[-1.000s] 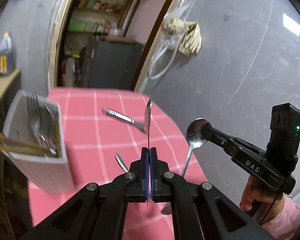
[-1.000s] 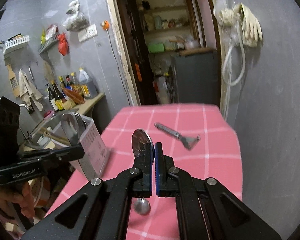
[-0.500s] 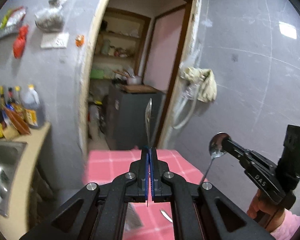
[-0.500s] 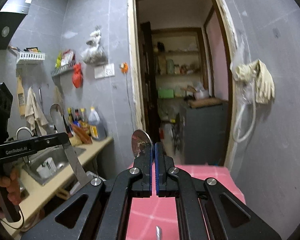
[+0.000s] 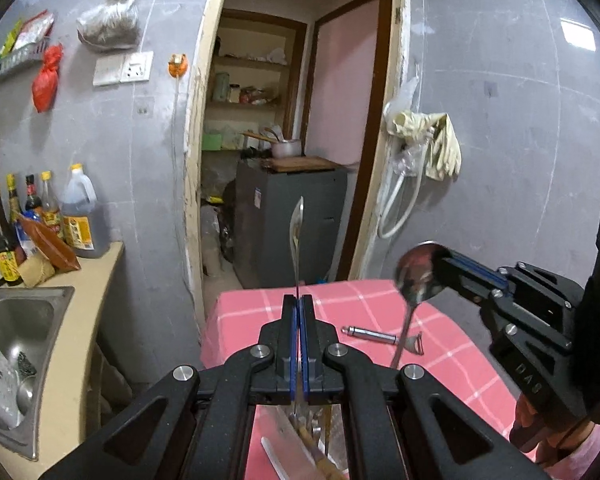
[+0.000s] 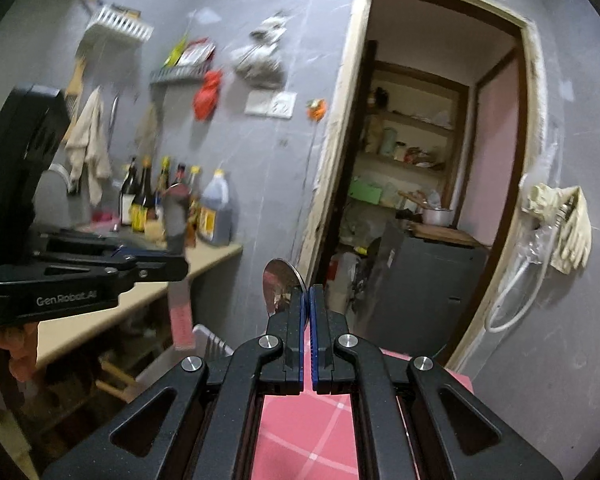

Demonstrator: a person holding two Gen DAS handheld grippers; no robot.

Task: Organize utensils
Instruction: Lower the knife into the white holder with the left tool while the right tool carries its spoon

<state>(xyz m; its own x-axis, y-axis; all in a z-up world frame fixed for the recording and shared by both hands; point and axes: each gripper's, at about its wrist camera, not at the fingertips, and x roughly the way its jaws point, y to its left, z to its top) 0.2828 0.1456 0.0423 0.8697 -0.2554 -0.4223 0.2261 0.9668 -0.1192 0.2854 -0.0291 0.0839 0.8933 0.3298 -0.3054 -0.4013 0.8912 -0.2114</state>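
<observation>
My left gripper (image 5: 299,312) is shut on a thin flat metal utensil (image 5: 298,232), seen edge-on and standing upright above the jaws. In the right wrist view the left gripper (image 6: 176,268) sits at the left, with that utensil (image 6: 176,216) blurred. My right gripper (image 6: 309,300) is shut on a spoon (image 6: 280,288) just below its bowl. From the left wrist view the right gripper (image 5: 444,268) is at the right, and the spoon (image 5: 418,276) hangs handle-down over the pink checked table (image 5: 340,300). A white utensil caddy (image 6: 208,344) stands below the left gripper.
A metal peeler (image 5: 380,336) lies on the tablecloth. Left of the table are a steel sink (image 5: 20,320) and a counter with bottles (image 5: 40,220). Beyond the table stand an open doorway and a grey cabinet (image 5: 292,220). Gloves (image 5: 432,140) hang on the right wall.
Both grippers have risen and tilted up, so the views swung from the tabletop to the wall and doorway. The caddy has dropped beneath the left gripper. Both grips are unchanged.
</observation>
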